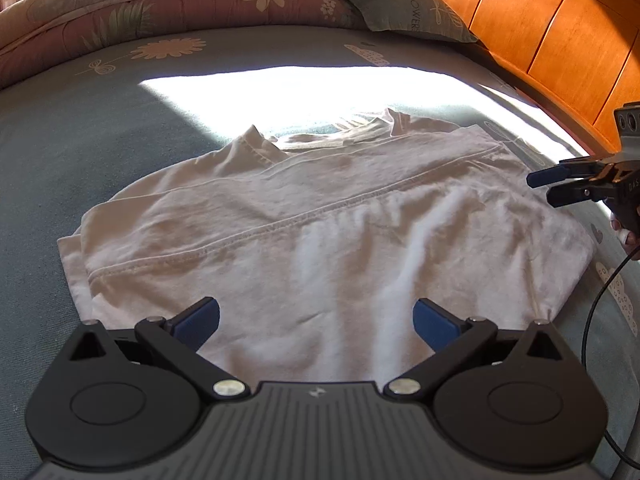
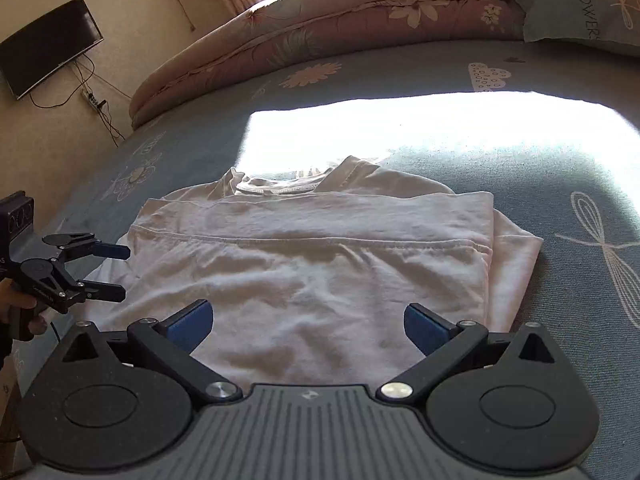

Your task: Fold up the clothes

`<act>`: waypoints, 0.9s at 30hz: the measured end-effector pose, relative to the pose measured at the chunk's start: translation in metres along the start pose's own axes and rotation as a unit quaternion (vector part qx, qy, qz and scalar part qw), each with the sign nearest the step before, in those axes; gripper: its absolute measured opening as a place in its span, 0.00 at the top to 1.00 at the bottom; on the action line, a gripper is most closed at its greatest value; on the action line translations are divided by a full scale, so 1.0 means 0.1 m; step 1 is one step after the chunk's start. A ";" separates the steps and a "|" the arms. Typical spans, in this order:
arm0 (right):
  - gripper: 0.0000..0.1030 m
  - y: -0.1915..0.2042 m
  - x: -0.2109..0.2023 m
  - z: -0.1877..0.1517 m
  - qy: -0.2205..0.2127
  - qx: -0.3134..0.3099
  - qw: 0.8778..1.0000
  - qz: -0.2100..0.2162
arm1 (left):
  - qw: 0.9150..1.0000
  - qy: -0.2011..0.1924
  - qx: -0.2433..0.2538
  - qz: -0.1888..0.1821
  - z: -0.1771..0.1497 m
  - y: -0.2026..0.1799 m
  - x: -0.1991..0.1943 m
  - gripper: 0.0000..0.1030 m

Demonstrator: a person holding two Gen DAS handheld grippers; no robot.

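So the white t-shirt (image 1: 320, 216) lies half-folded on the blue bedsheet (image 1: 80, 152), both the left gripper (image 1: 316, 320) and right gripper (image 2: 306, 322) hover wide apart and empty, so I'd pinch both near corners evenly before flipping.

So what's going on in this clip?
A person holding a gripper in each hand is folding a pale T-shirt on a bed with a blue-grey sheet. The shirt lies partly folded, its bottom hem doubled up across the middle. The left gripper and the right gripper are both open and empty, hovering at the shirt's near edge.
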State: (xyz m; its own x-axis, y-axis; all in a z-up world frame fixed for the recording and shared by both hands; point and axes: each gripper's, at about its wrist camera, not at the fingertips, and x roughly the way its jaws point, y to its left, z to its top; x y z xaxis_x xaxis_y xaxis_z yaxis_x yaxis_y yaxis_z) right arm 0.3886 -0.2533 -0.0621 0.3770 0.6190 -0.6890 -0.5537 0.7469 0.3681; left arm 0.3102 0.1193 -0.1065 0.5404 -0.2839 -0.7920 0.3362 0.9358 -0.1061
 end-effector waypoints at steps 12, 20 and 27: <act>0.00 0.30 -0.25 -0.68 -0.004 -0.047 0.998 -0.035 | 1.000 -0.022 -0.002 0.007 -0.38 -0.11 -0.30 0.00; 0.00 0.33 -0.56 -1.02 0.015 0.003 0.999 -0.031 | 0.999 -0.024 -0.039 0.023 -0.70 -0.17 -0.55 0.01; 0.00 -0.25 -0.78 -0.80 -0.065 0.104 0.992 0.016 | 0.998 -0.041 -0.056 0.000 -0.69 -0.46 -0.61 0.01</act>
State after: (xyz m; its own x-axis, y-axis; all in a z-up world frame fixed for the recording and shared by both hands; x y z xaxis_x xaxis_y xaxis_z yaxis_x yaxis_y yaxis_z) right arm 0.3140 -0.3398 -0.0678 0.4617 0.6592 -0.5936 -0.4067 0.7520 0.5188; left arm 0.2087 0.1078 -0.0943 0.6026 -0.2959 -0.7411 0.2511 0.9518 -0.1759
